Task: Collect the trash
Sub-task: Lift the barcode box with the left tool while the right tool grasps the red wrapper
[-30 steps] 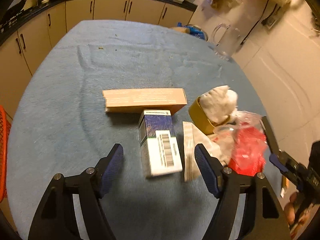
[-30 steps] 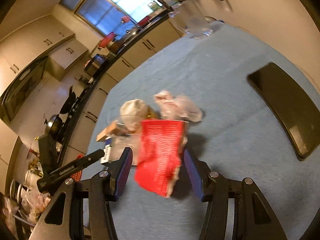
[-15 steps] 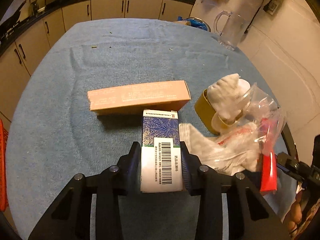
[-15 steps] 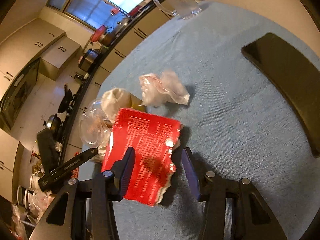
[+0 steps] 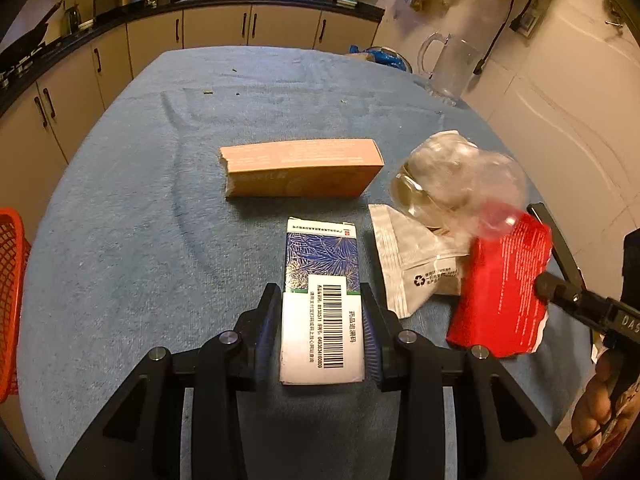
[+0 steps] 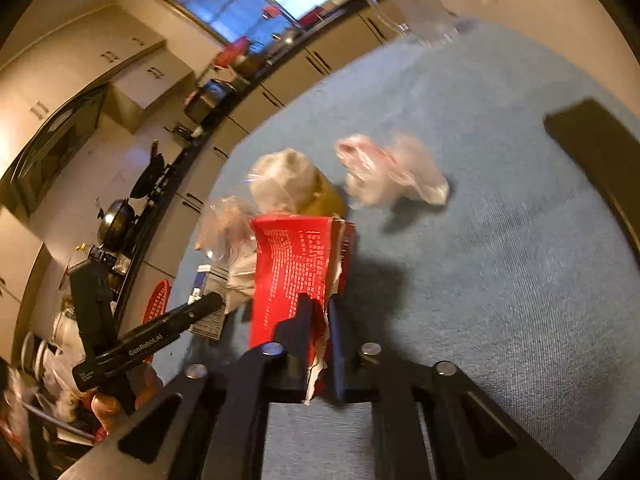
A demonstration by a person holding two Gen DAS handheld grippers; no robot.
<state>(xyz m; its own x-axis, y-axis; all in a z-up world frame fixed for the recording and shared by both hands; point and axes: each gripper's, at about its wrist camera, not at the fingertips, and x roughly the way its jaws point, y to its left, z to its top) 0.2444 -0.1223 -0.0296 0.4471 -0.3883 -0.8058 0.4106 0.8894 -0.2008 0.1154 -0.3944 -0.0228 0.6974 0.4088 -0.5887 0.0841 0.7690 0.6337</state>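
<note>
A second ago both pairs of jaws stood wide with the trash loose between them; now each is clamped. The left gripper (image 5: 322,336) grasps the blue medicine box (image 5: 322,280), a flat cardboard carton with a leaf pattern and a white barcode label, its near half between the pads and its far end lying on the tabletop (image 5: 120,208), which is covered in a blue towelling cloth. The right gripper (image 6: 319,322) has clenched tight on the torn near edge of the red packet (image 6: 298,268), a thin crinkled wrapper with white print that now stands up from the jaws instead of lying slack. In the left view the red packet (image 5: 506,284) sits right of the box, raised above a flat white pouch (image 5: 408,260). Beyond the box lies a long tan carton (image 5: 300,172). Far right of it is a clear plastic cup (image 5: 456,180), blurred. In the right view a crumpled clear wrapper (image 6: 390,172) lies apart on the cloth, beyond the packet.
</note>
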